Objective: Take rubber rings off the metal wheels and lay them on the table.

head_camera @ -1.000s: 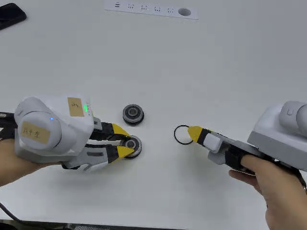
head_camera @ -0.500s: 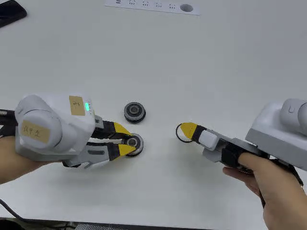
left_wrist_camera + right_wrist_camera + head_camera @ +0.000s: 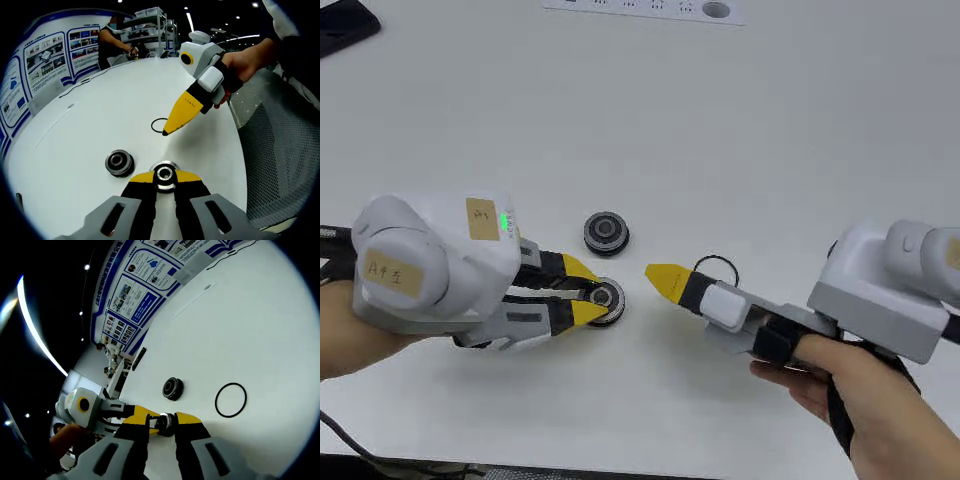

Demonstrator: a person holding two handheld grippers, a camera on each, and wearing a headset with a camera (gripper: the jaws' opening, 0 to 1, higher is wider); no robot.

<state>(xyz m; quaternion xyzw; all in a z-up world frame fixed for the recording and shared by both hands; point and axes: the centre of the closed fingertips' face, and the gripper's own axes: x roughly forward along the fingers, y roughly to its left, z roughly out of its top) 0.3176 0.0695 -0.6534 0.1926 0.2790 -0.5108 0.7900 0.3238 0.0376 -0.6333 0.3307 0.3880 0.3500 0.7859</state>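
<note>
L gripper [image 3: 588,293] grips a wheel [image 3: 608,297] between its narrow-set yellow tips, low on the table [image 3: 770,130]. 2nd wheel [image 3: 606,231] lies just beyond those tips, not touching. R gripper [image 3: 665,280] looks closed up and empty, its tip aimed at the held wheel w/ a gap between. Ring [image 3: 216,401] lies flat just beside R gripper's jaws, behind the tip.

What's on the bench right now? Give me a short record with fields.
left tool: shut on a wheel
right tool: tip aimed at that wheel, not touching it
second wheel: loose, just beyond the gripped one
ring: flat on the table, beside the right tool
</note>
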